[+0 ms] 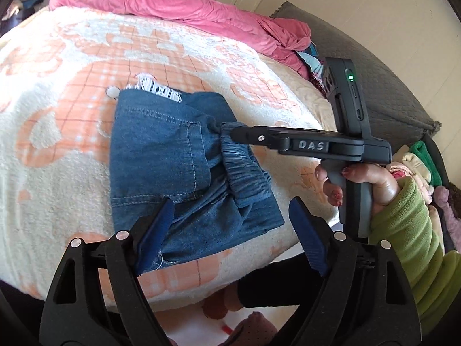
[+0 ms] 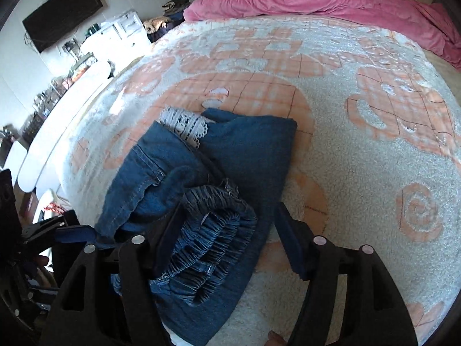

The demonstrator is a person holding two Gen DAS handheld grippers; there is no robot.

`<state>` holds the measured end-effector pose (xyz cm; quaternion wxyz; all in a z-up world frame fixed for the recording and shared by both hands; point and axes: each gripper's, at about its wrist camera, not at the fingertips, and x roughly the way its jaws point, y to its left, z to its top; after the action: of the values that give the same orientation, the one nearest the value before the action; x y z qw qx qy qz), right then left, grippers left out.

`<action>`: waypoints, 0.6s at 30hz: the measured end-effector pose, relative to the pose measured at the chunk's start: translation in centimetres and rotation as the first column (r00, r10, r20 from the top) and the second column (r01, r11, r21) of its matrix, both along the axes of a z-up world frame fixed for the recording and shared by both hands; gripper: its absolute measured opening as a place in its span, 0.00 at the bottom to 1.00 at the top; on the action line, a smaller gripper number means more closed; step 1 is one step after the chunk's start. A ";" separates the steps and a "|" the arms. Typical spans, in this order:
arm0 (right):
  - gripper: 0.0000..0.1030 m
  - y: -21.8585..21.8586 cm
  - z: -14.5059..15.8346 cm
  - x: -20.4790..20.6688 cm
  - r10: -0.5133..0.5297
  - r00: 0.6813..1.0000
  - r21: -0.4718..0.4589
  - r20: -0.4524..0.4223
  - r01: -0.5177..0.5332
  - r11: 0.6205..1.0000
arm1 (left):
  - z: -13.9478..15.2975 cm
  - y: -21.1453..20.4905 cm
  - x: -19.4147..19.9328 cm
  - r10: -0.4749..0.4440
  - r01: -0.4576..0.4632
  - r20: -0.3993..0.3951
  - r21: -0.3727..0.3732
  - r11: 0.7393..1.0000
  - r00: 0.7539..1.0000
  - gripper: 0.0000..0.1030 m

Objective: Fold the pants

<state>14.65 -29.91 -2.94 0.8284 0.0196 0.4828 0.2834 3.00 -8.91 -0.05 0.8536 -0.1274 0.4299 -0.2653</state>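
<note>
The denim pants (image 1: pixel 175 155) lie folded into a compact bundle on the cream-and-orange patterned blanket (image 1: pixel 57 150) near the bed's front edge, white lace trim (image 2: pixel 184 127) peeking out at the far end. The left gripper (image 1: pixel 230 225) hovers over the near edge, jaws spread and empty. The right gripper (image 2: pixel 227 230) is released too, straddling the gathered elastic waistband (image 2: pixel 213 230); a pink duvet (image 2: pixel 317 0) lies beyond.
</note>
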 end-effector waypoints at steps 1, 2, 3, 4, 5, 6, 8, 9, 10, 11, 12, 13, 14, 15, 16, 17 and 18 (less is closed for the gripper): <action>0.63 -0.3 0.4 -0.1 -0.007 1.000 0.016 0.010 0.006 1.000 | 0.1 0.0 -0.1 0.003 -0.003 0.005 0.006 1.000 1.000 0.73; 0.64 -0.5 0.9 -0.3 -0.012 1.000 0.025 0.020 0.011 1.000 | 0.2 0.2 -0.2 0.006 -0.006 0.009 0.012 1.000 1.000 0.74; 0.65 -0.7 1.2 -0.3 -0.017 1.000 0.030 0.027 0.016 0.999 | 0.6 0.1 -0.3 0.009 -0.009 0.013 0.017 1.000 1.000 0.74; 0.68 -0.8 1.5 -0.4 -0.022 0.999 0.037 0.034 0.021 0.999 | 0.6 0.2 -0.3 0.013 -0.013 0.020 0.023 1.000 1.000 0.75; 0.69 -1.0 1.8 -0.6 -0.025 0.999 0.049 0.044 0.023 0.999 | 0.8 0.3 -0.4 0.016 -0.017 0.027 0.029 0.999 1.000 0.76; 0.69 -1.2 2.2 -0.8 -0.027 0.998 0.060 0.055 0.024 0.998 | 0.9 0.3 -0.6 0.020 -0.021 0.032 0.035 0.999 0.999 0.77; 0.72 -1.5 2.8 -1.2 -0.034 0.997 0.073 0.072 0.028 0.997 | 1.0 0.5 -0.7 0.027 -0.029 0.039 0.046 0.998 0.999 0.78; 0.72 -1.7 3.1 -1.4 -0.037 0.996 0.078 0.083 0.030 0.996 | 1.0 0.6 -0.7 0.031 -0.033 0.041 0.050 0.998 0.999 0.79; 0.72 -1.9 3.3 -1.6 -0.040 0.995 0.084 0.093 0.032 0.996 | 1.1 0.8 -0.8 0.035 -0.037 0.044 0.052 0.998 0.998 0.79; 0.73 -2.1 3.6 -2.0 -0.043 0.994 0.085 0.104 0.034 0.996 | 1.2 0.8 -0.7 0.038 -0.041 0.047 0.055 0.998 0.998 0.80; 0.73 -2.2 3.9 -2.4 -0.045 0.992 0.079 0.118 0.036 0.996 | 1.2 1.0 -0.7 0.046 -0.050 0.052 0.064 0.997 0.998 0.81; 0.75 -2.4 4.1 -2.9 -0.047 0.990 0.069 0.136 0.038 0.997 | 1.3 1.0 -0.5 0.050 -0.054 0.055 0.071 0.996 0.997 0.81; 0.76 -2.4 4.4 -3.4 -0.047 0.986 0.055 0.158 0.039 0.998 | 1.4 1.1 -0.5 0.052 -0.056 0.059 0.077 0.995 0.997 0.82; 0.76 -2.5 4.7 -4.0 -0.045 0.983 0.044 0.179 0.038 0.998 | 1.4 1.3 -0.5 0.056 -0.061 0.064 0.085 0.995 0.996 0.83; 0.79 -2.5 4.9 -4.6 -0.043 0.979 0.038 0.198 0.037 0.999 | 1.5 1.5 -0.4 0.063 -0.070 0.072 0.096 0.993 0.995 0.83; 0.81 -2.6 5.2 -5.3 -0.037 0.975 0.031 0.218 0.031 0.999 | 1.6 1.8 -0.4 0.069 -0.077 0.081 0.108 0.991 0.994 0.84; 0.81 -2.6 5.3 -6.0 -0.031 0.972 0.026 0.234 0.026 0.999 | 1.7 2.0 -0.3 0.077 -0.088 0.089 0.124 0.988 0.993 0.85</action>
<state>8.69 -32.51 2.35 0.8834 0.0024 0.3780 0.2771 2.66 -6.87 1.62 0.8876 -0.0792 0.4040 -0.2067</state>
